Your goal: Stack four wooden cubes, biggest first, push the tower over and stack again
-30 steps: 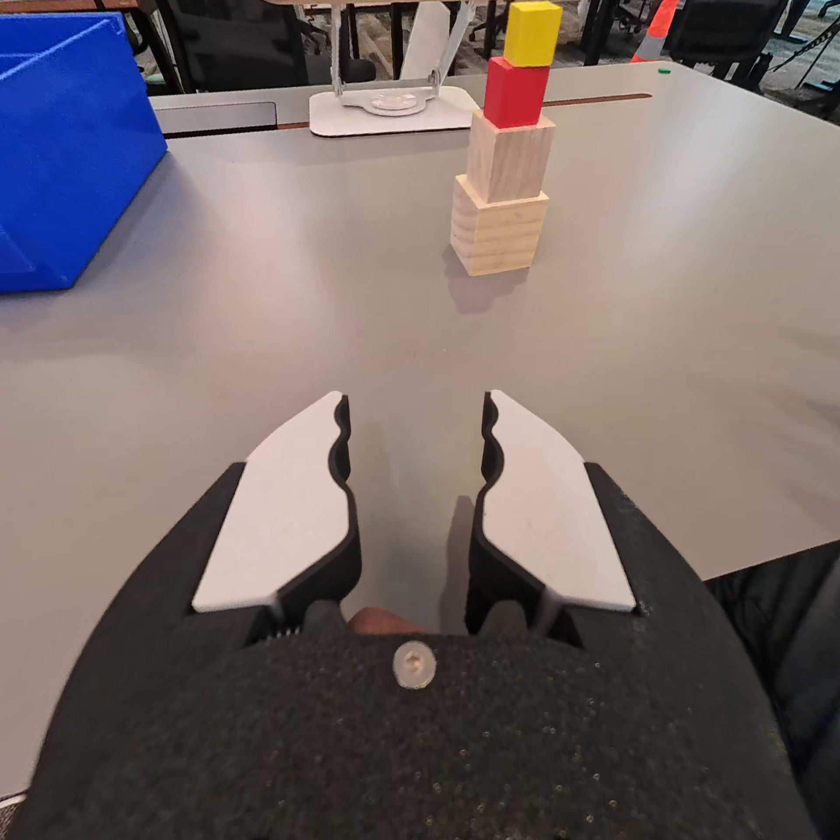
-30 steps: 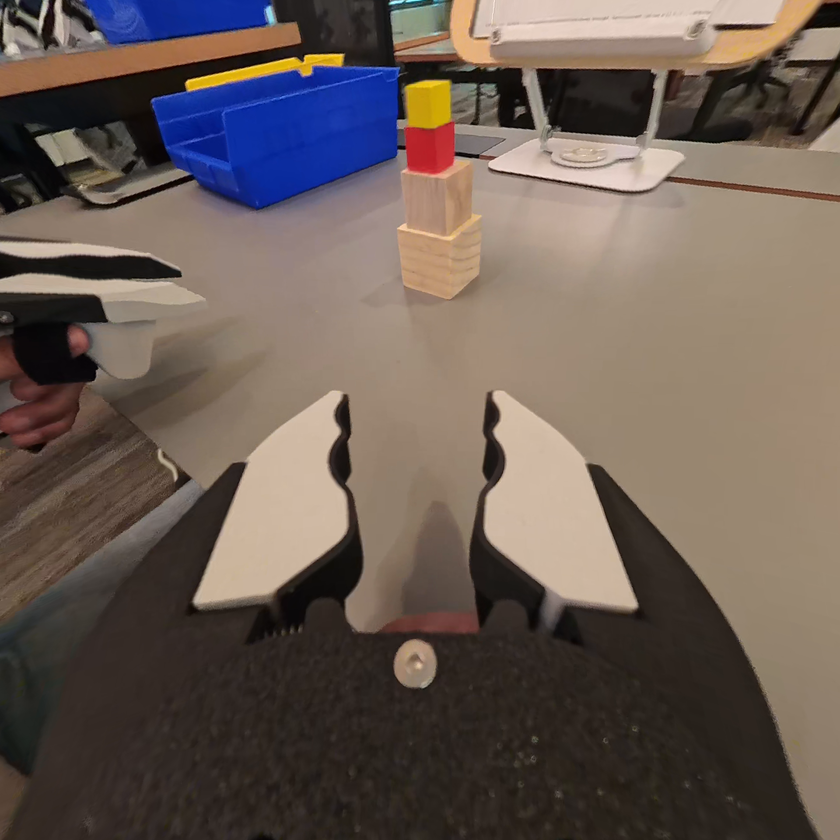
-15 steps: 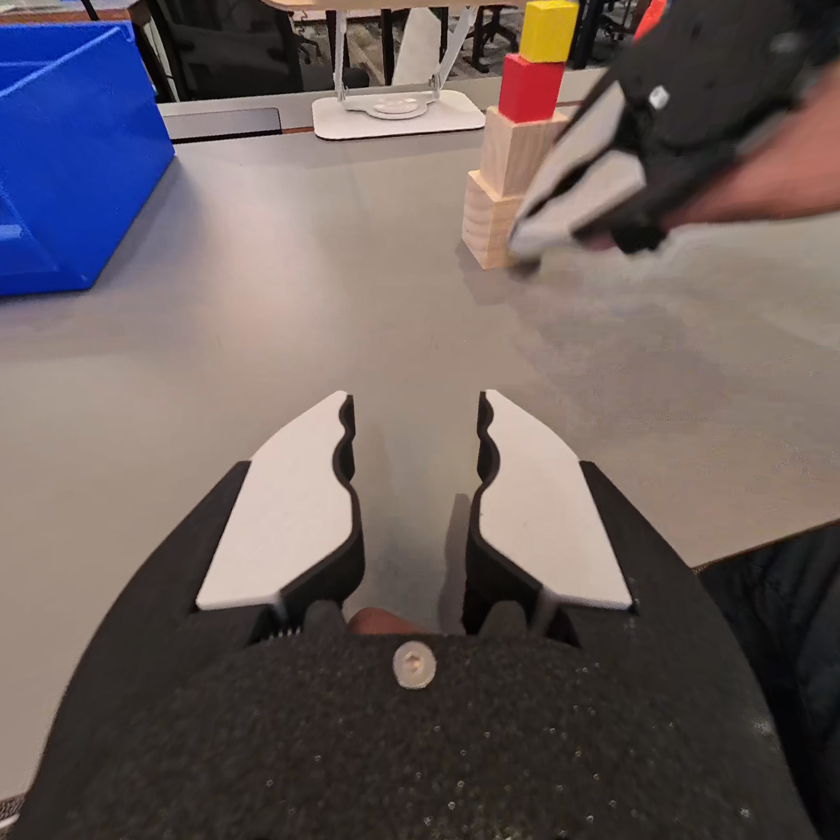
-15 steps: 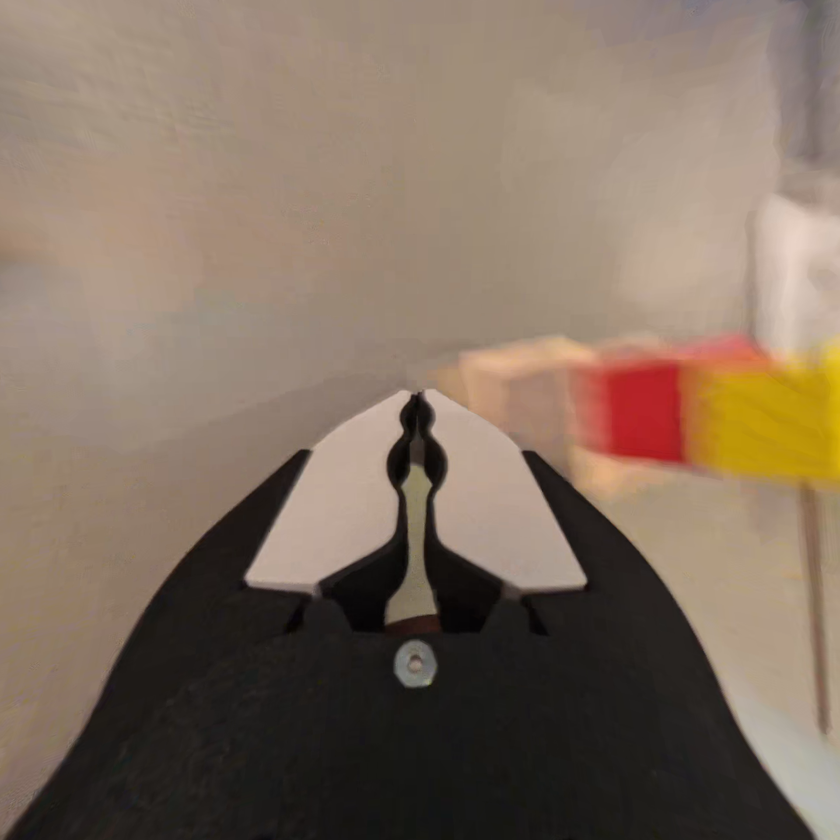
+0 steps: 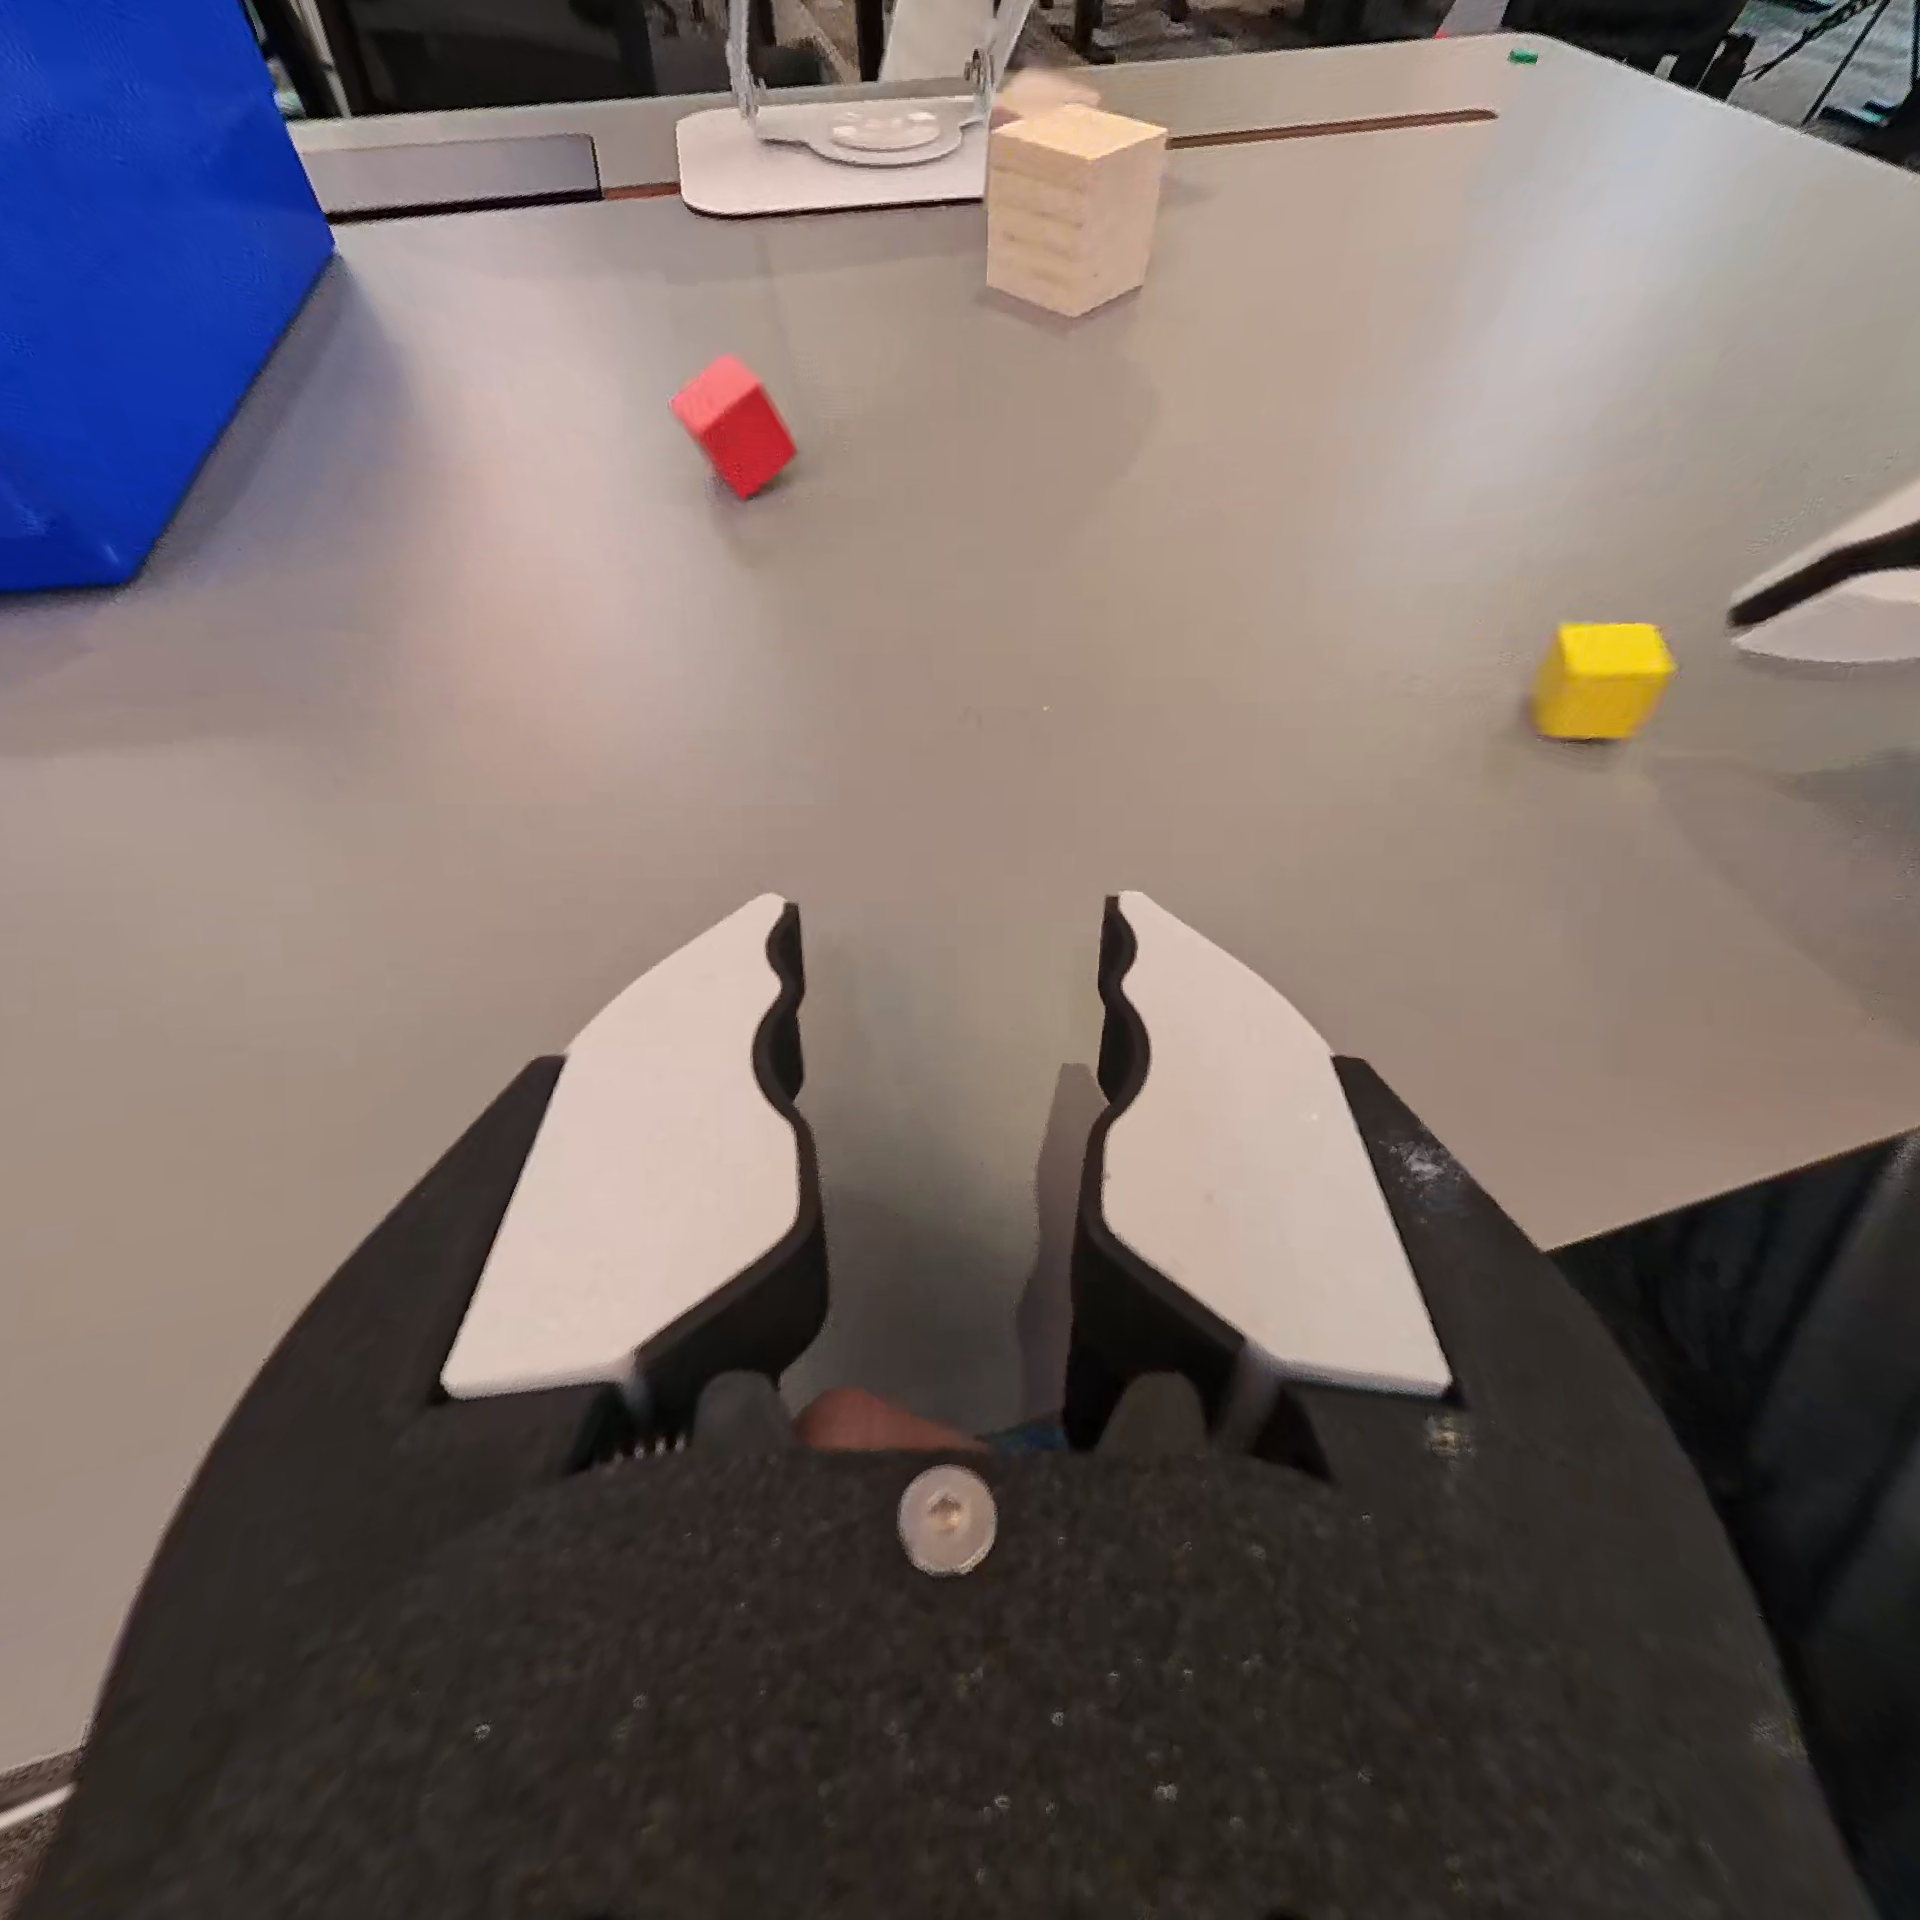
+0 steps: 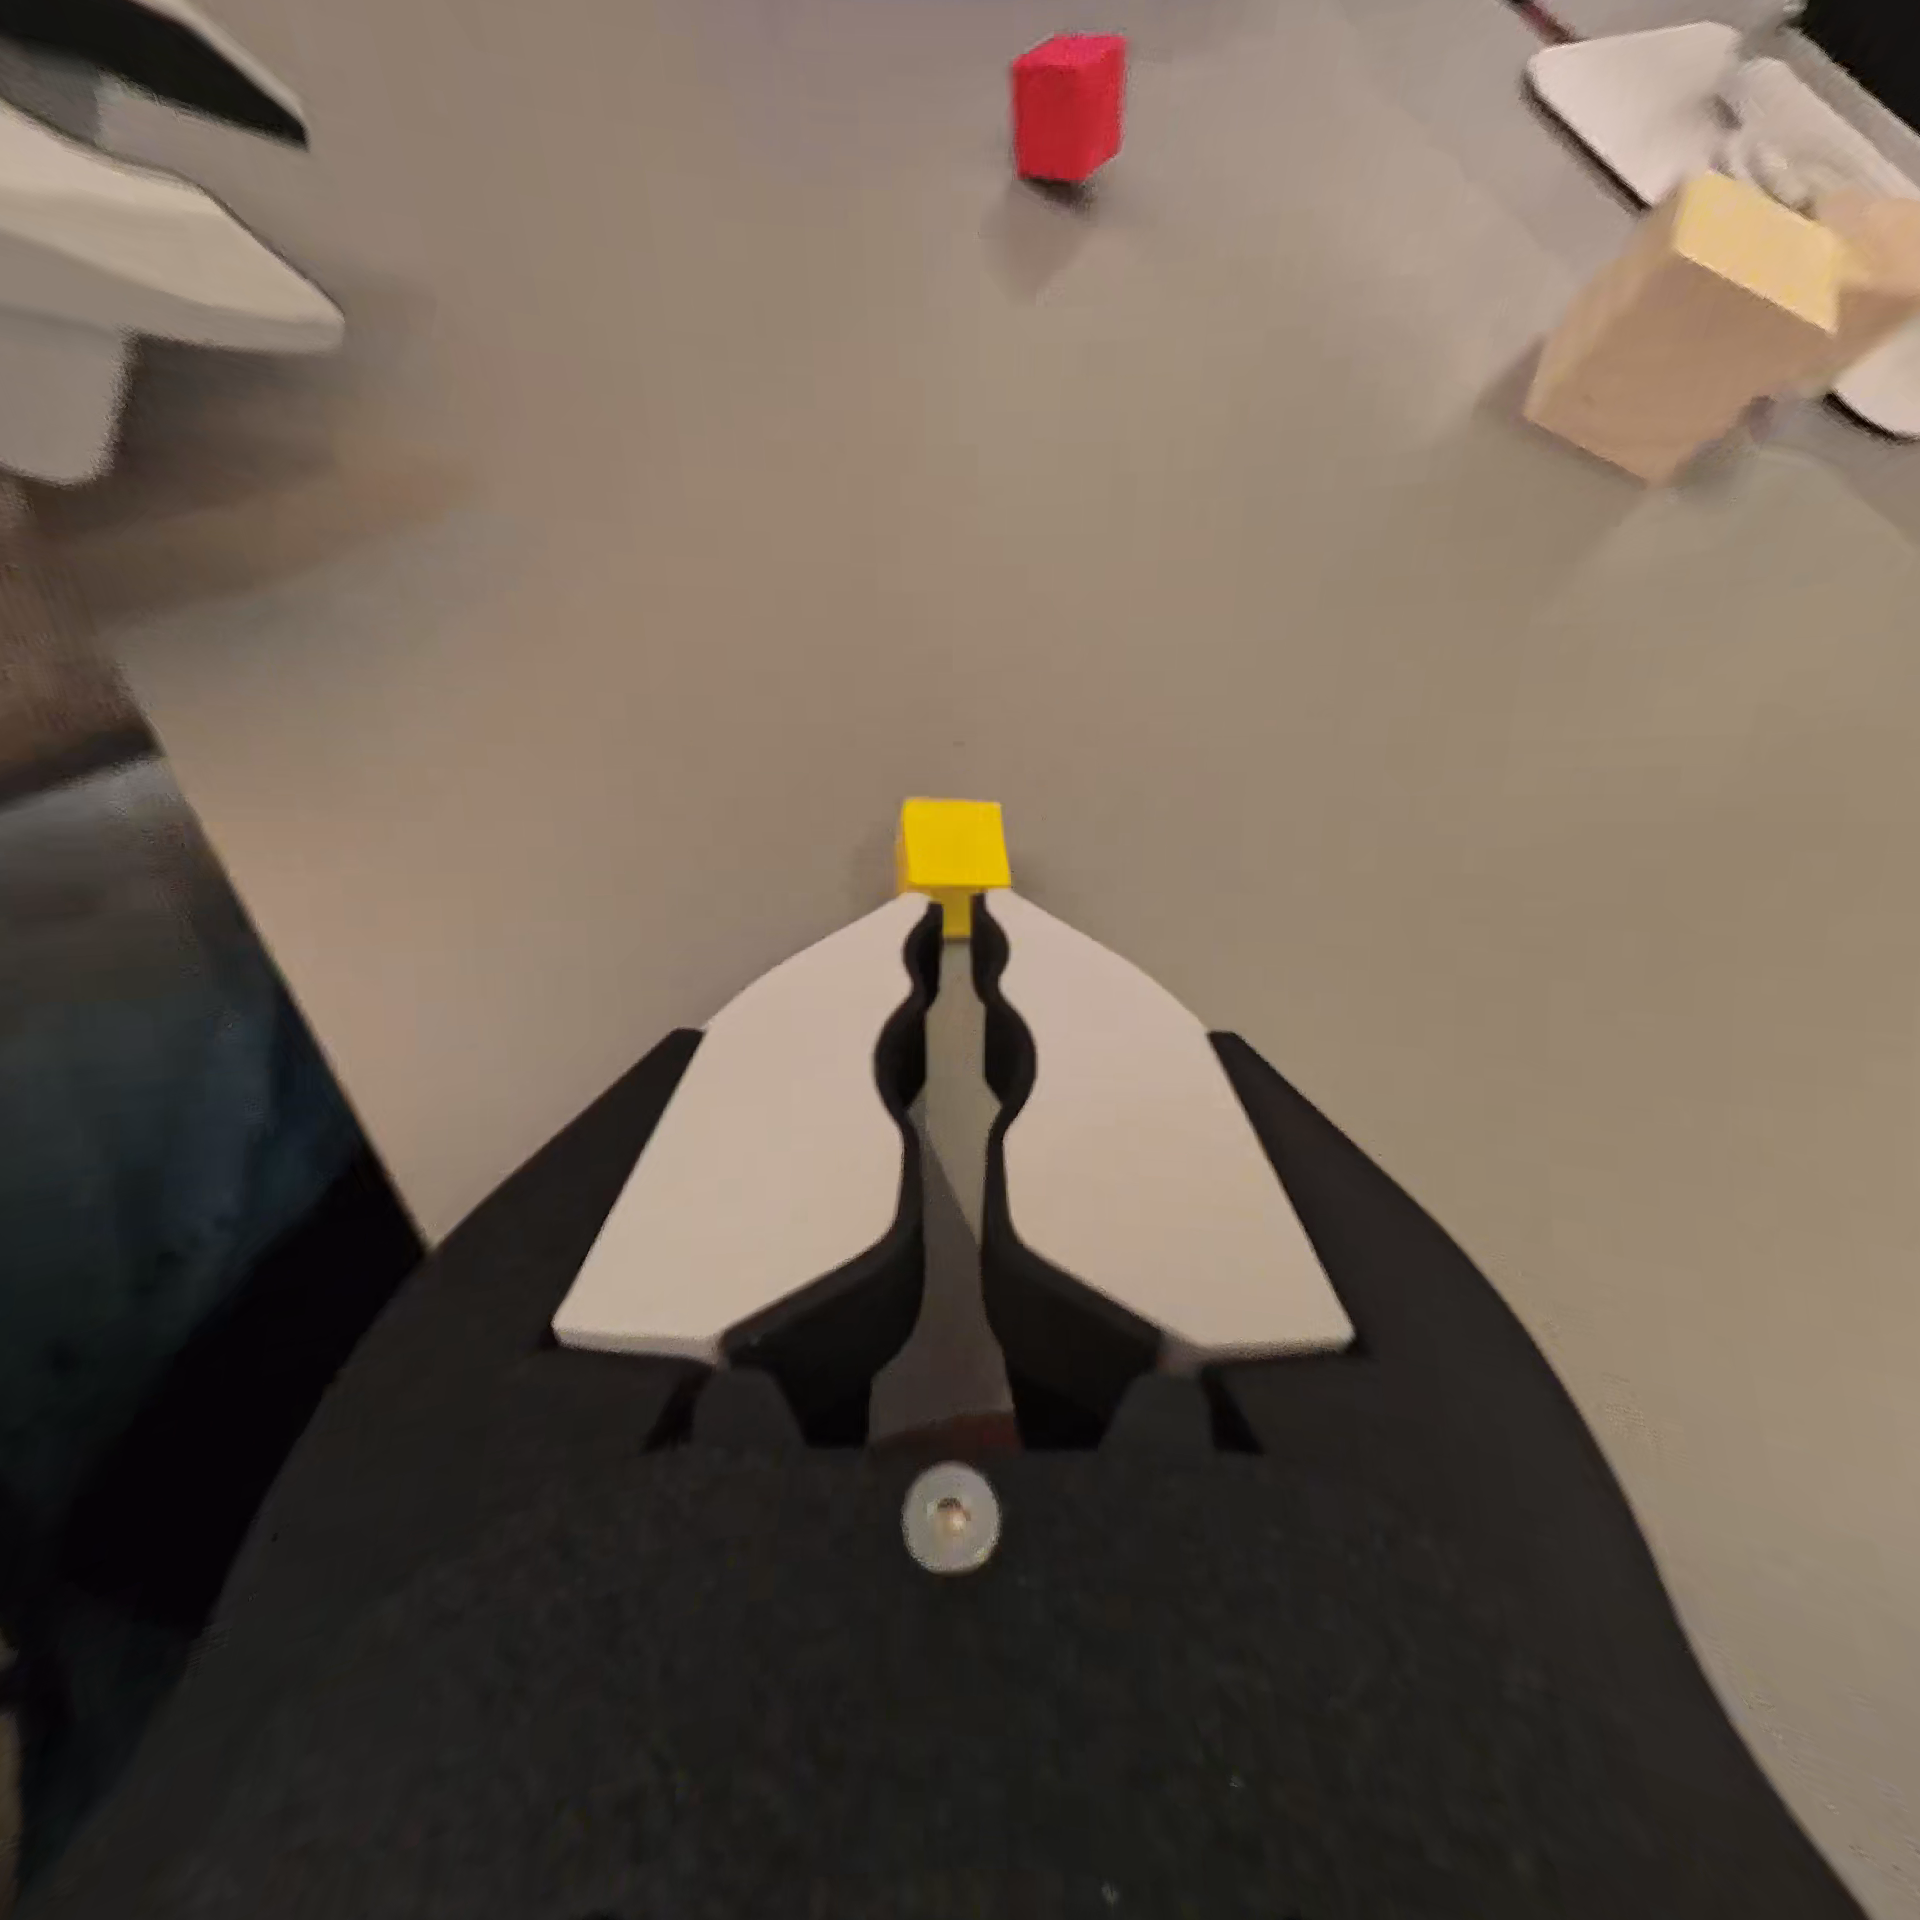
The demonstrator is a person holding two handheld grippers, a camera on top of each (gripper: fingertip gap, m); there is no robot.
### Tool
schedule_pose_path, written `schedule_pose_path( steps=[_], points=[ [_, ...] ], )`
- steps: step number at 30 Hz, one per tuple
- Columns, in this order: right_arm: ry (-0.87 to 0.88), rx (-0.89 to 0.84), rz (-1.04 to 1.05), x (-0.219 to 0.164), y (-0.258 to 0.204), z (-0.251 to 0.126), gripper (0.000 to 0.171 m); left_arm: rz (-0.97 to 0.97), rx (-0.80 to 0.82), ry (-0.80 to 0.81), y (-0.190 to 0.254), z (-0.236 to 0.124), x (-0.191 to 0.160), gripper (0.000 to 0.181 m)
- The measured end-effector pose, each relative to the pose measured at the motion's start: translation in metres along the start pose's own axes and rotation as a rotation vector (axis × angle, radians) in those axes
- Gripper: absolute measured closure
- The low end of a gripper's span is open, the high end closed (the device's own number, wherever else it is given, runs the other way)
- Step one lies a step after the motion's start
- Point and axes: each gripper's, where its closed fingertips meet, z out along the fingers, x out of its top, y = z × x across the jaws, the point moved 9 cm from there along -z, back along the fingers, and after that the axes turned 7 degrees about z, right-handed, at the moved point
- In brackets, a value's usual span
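Cubes lie scattered over the grey table [image 5: 1039, 727], no two of them stacked. The big pale wooden cube [image 5: 1072, 213] stands upright at the far side, just in front of the white stand base [image 5: 831, 166]; a second pale cube [image 5: 1044, 91] shows only as a blur behind its top edge, and I cannot tell how it lies. The red cube [image 5: 735, 426] is tipped on an edge, left of the table's middle and well apart from the rest. The yellow cube [image 5: 1600, 681] sits flat near the right edge.

My left gripper [image 5: 951, 935] hangs low over the near table with its jaws spread wide and nothing between them. My right gripper [image 6: 954, 914] has its jaws drawn almost together, a thin slit left at the tips, and grips nothing; the yellow cube [image 6: 951, 844] lies just beyond those tips, and I cannot tell whether they touch it. In the left wrist view the right gripper's fingertips [image 5: 1829, 613] show just beside that cube.

A blue bin [image 5: 135, 291] stands at the table's left.
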Motion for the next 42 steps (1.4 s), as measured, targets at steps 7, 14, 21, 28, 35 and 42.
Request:
schedule_pose_path(
  steps=[7,14,21,28,35,42],
  points=[
    [0.213,-0.167,0.231,-0.008,-0.010,-0.034,0.110,0.020,0.067,0.059,0.003,-0.006,0.004,0.127],
    [0.232,-0.280,0.298,-0.017,-0.005,-0.049,0.101,0.014,0.088,0.109,0.009,-0.014,0.007,0.128],
    [0.236,-0.321,0.321,-0.020,0.002,-0.054,0.101,0.019,0.097,0.121,0.012,-0.015,0.008,0.128],
    [0.232,-0.314,0.307,-0.019,-0.002,-0.052,0.102,0.020,0.095,0.108,0.011,-0.016,0.008,0.127],
    [0.223,-0.308,0.316,-0.021,0.000,-0.051,0.102,0.021,0.094,0.089,0.009,-0.013,0.006,0.125],
    [0.232,-0.302,0.323,-0.020,0.006,-0.056,0.103,0.075,0.012,0.076,0.001,0.016,0.060,0.119]
  ],
)
